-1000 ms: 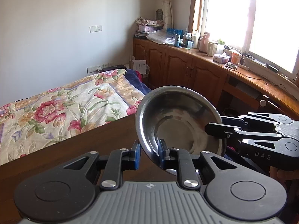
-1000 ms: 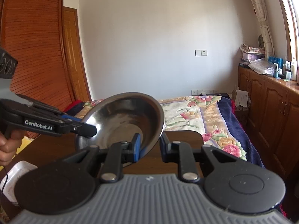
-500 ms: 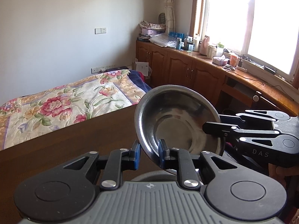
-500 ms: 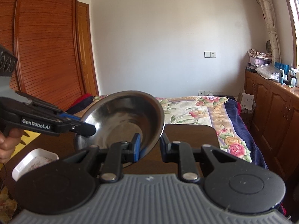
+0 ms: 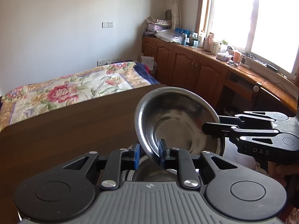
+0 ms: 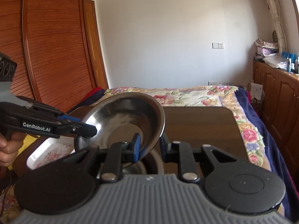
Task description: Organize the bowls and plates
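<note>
While tilted steeply above brown worktop (image 5: 65, 130), steel bowl (image 5: 173, 119) hangs between both grippers; left gripper (image 5: 148, 154) jaws clamped on near rim, one pad inside, one outside; right gripper (image 6: 148, 146) jaws likewise pinching opposite rim; bowl's open side faces left wrist camera; second steel bowl (image 5: 149, 173) sits on worktop directly beneath; white floral rectangular dish (image 6: 50, 152) lies on worktop at left in right wrist view; floral bedspread (image 5: 74, 91) beyond worktop's far edge.

Lower bowl (image 5: 149, 173) mostly hidden, perhaps steel.
</note>
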